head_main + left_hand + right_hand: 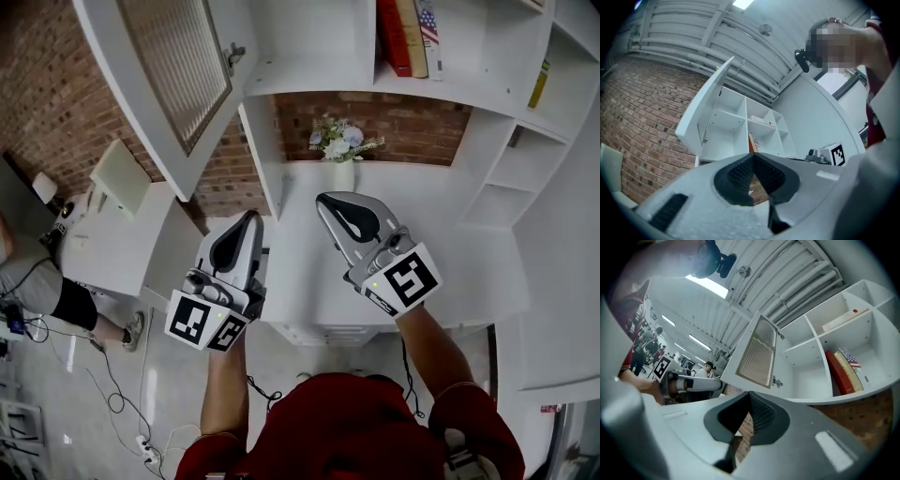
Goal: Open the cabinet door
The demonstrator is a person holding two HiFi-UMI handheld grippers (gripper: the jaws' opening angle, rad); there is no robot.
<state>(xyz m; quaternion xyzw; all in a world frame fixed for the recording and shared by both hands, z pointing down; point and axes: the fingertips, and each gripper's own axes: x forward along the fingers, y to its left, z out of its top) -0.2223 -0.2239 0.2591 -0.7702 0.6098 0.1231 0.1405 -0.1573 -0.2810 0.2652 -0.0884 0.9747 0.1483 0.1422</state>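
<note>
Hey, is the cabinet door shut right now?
No, the cabinet door stands swung wide out from the shelf unit, leaving the compartment behind it open to view.

I see a white cabinet door with a ribbed beige panel, white shelves and a red-brown brick wall. Far right stand a red book and a stars-and-stripes book. The white vase carries pale blue and white flowers.

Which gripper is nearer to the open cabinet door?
Left. The left gripper is below the lower corner of the cabinet door, apart from it; the right gripper is farther right, by the vase of flowers.
</note>
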